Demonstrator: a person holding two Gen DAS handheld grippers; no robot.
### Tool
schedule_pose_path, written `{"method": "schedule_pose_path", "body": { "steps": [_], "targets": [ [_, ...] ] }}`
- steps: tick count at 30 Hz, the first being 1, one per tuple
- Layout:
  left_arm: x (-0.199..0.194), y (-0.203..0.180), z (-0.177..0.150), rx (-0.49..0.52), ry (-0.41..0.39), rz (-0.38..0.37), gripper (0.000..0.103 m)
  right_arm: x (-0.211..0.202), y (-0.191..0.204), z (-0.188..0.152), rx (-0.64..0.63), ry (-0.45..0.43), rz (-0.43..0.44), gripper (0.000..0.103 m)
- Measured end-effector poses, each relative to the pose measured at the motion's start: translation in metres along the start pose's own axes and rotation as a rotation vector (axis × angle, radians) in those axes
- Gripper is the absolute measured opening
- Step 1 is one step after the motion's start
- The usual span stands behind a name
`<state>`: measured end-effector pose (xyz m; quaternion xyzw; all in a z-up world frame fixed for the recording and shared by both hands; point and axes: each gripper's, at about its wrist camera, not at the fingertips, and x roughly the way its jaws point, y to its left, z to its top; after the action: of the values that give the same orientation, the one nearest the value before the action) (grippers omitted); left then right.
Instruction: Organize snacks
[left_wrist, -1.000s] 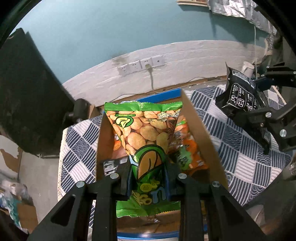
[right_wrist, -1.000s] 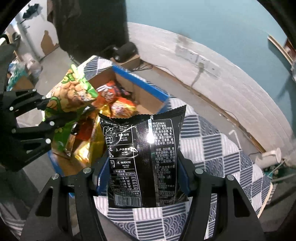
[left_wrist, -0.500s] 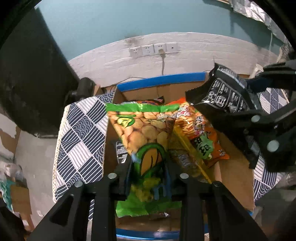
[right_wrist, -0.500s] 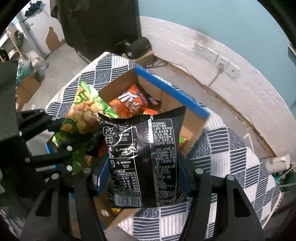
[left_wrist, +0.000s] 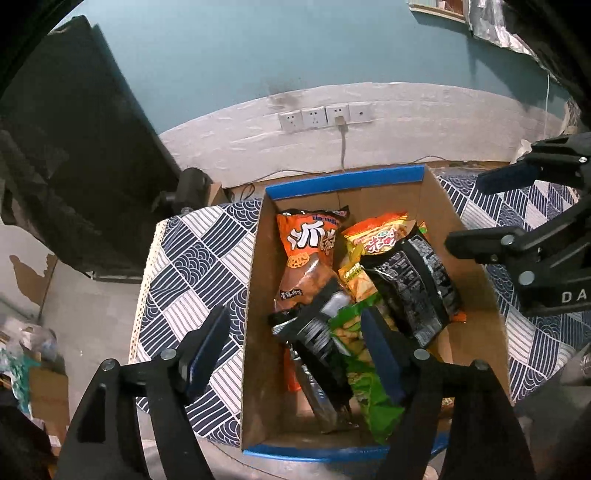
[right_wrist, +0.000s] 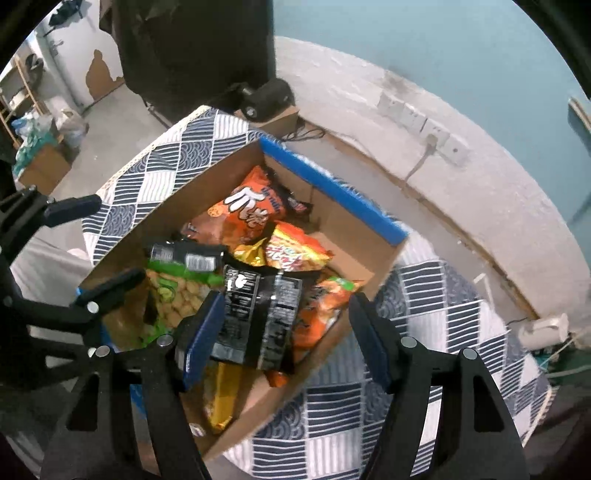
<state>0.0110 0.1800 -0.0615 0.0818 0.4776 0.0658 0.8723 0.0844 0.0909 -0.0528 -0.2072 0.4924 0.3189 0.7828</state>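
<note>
Hovering with jaws spread and empty, the left gripper (left_wrist: 295, 347) and right gripper (right_wrist: 284, 336) hang above the cardboard box (left_wrist: 476, 280), where the green bag (left_wrist: 354, 347) and black bag (right_wrist: 258, 317) lie atop other snacks, gathered together.

Dim indoor light, strong fisheye bending, black vignette corners, slight motion blur.
</note>
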Motion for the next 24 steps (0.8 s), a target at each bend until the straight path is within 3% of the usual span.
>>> {"method": "schedule_pose_path", "body": {
  "steps": [24],
  "targets": [
    [-0.060, -0.014, 0.013, -0.013, -0.123, -0.019, 0.087, -0.095, -0.041, -0.035, 0.061, -0.172, -0.075, 0.075]
  ]
}}
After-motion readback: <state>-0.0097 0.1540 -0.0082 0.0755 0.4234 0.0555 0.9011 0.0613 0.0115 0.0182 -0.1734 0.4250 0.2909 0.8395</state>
